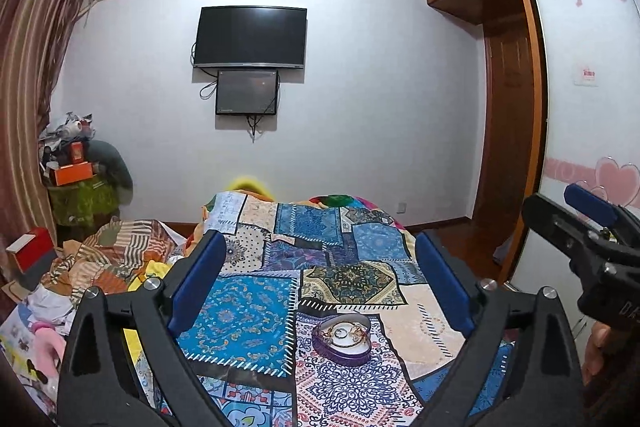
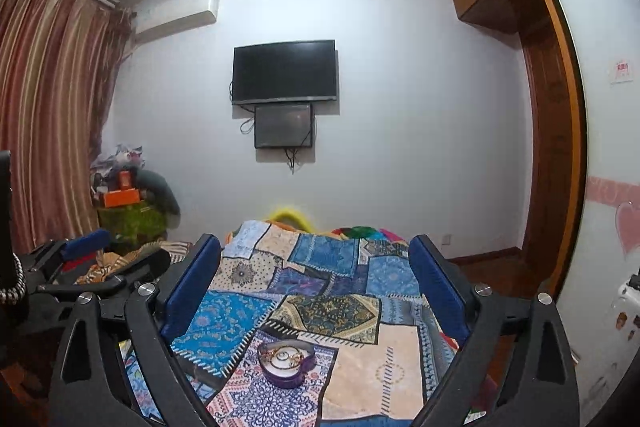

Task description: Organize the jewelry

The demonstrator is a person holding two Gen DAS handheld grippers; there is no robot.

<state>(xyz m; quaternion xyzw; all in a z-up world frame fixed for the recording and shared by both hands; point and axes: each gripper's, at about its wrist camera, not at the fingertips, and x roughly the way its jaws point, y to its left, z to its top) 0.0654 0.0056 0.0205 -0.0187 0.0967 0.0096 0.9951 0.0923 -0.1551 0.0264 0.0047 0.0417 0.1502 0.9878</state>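
A purple heart-shaped jewelry box (image 1: 342, 339) lies open on the patchwork cloth (image 1: 248, 319), with rings and gold pieces inside. It also shows in the right wrist view (image 2: 285, 362). My left gripper (image 1: 320, 275) is open and empty, held above and behind the box. My right gripper (image 2: 314, 275) is open and empty too, above the same cloth (image 2: 372, 367). The right gripper also shows at the right edge of the left wrist view (image 1: 592, 223), and the left gripper at the left of the right wrist view (image 2: 100, 259).
A wall TV (image 1: 250, 37) and a small screen hang ahead. Striped bedding (image 1: 108, 259) and clutter lie at left, with a red box (image 1: 32, 251) and piled boxes (image 1: 74, 171). A wardrobe with sliding door (image 1: 580, 107) stands at right.
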